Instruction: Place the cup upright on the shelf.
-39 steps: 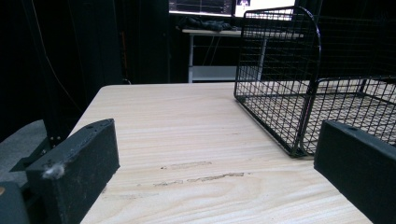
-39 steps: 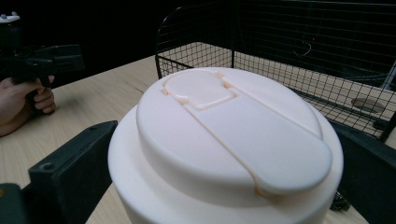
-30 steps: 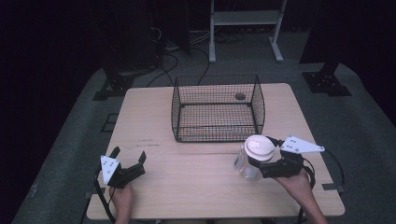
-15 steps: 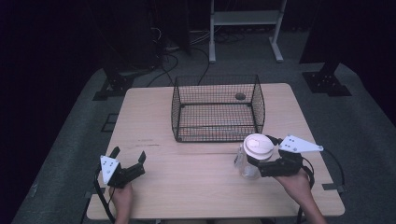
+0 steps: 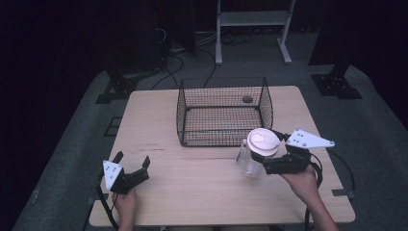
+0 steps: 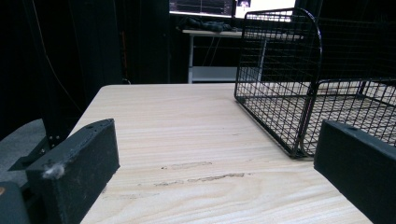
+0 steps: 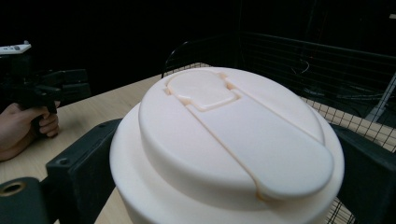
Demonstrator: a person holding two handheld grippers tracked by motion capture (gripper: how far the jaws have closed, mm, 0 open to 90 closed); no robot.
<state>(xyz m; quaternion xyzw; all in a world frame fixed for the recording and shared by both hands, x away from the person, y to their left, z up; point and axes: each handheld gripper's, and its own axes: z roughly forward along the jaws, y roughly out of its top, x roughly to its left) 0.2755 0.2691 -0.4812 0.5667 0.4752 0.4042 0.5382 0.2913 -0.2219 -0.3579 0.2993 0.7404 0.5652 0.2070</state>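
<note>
High view, read from the left: the left gripper (image 5: 131,173) rests on the pale wooden worktop (image 5: 192,192) at about seven o'clock, its jaws spread apart with nothing between them. At the centre, toward twelve o'clock, stands the black wire basket (image 5: 223,113), open-topped, with a small dark round thing on the worktop behind it. At four o'clock the right gripper (image 5: 267,161) has its jaws clamped around a clear plastic cup with a cream flip-top lid (image 5: 257,149), held just off the basket's near right corner.

The step in hand looks like carrying the cup to the basket; the next move likely calls for lifting it above the wire rim and moving it toward eleven o'clock before letting go.

The left gripper view shows the bare gap between its jaws and the basket's mesh wall (image 6: 280,93) close up. The right gripper view shows the lid's (image 7: 229,135) moulded flap and both jaws pressing the cup's sides, which the high view leaves too small to judge.
</note>
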